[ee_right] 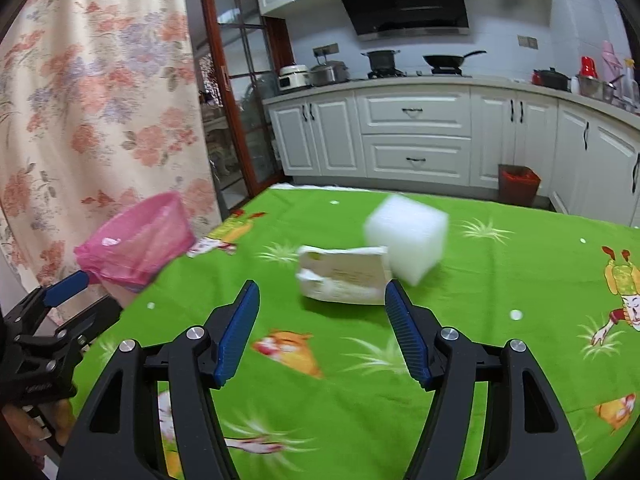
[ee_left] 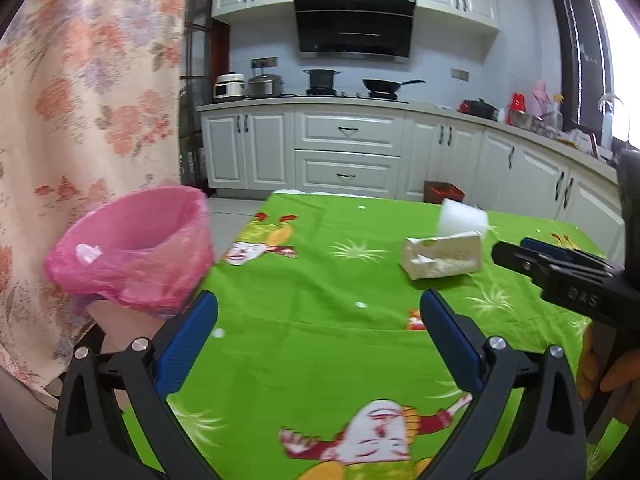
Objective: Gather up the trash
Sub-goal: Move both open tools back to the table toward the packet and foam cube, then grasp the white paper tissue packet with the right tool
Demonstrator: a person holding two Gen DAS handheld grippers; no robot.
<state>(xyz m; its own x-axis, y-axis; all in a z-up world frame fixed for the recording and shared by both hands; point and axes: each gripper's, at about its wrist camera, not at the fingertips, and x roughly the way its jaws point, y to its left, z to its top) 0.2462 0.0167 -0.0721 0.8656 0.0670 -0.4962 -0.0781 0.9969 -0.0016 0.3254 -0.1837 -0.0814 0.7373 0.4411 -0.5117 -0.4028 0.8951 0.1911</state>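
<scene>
On the green cartoon tablecloth (ee_left: 320,248) lies a crumpled white carton (ee_left: 442,254) (ee_right: 344,276), and a white foam block (ee_left: 462,218) (ee_right: 406,232) rests right behind it. A bin lined with a pink bag (ee_left: 132,248) (ee_right: 136,240) stands off the table's left edge. My left gripper (ee_left: 319,304) (ee_right: 90,298) is open over the cloth, empty, with the bin just to its left. My right gripper (ee_right: 322,292) (ee_left: 516,249) is open too, with nothing between its pads, and the carton lies just beyond its fingertips.
A floral curtain (ee_left: 80,100) hangs behind the pink bin. Small white scraps (ee_left: 361,305) (ee_right: 516,314) dot the cloth. A brown bin with a red liner (ee_right: 518,188) stands on the floor by the white cabinets (ee_right: 416,136). A hand (ee_left: 600,372) holds the right gripper's handle.
</scene>
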